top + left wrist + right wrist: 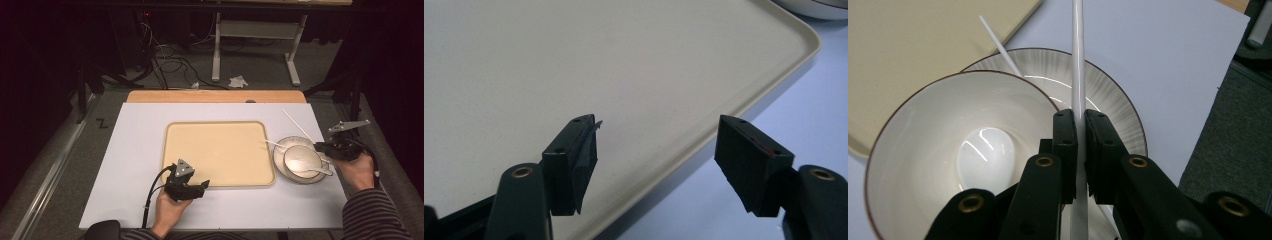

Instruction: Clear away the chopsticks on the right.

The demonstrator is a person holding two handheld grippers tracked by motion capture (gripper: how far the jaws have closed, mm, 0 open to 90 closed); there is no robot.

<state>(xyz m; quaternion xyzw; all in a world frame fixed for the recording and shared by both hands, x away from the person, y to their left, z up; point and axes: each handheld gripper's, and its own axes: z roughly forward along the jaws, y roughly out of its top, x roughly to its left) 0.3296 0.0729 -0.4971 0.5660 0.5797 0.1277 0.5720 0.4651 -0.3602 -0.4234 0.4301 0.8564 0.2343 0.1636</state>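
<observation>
A beige tray [215, 150] lies mid-table. Right of it, a white bowl [302, 159] sits on a ribbed plate [278, 159], with a white spoon [315, 170] in the bowl. My right gripper [320, 146] hovers over the bowl's far right edge, shut on a white chopstick [298, 125] that points up and away. In the right gripper view, the jaws [1081, 117] pinch this chopstick [1078, 60] above the bowl [938, 130] and plate [1098, 85]. A second chopstick [998, 42] rests on the plate's far rim. My left gripper [204, 186] is open and empty, its jaws [659, 125] straddling the tray [574, 60] edge.
A white mat [135, 150] covers the table, with a wooden strip [215, 96] along its far edge. Beyond the table are cables [170, 60] and a white table frame [252, 45] on the floor.
</observation>
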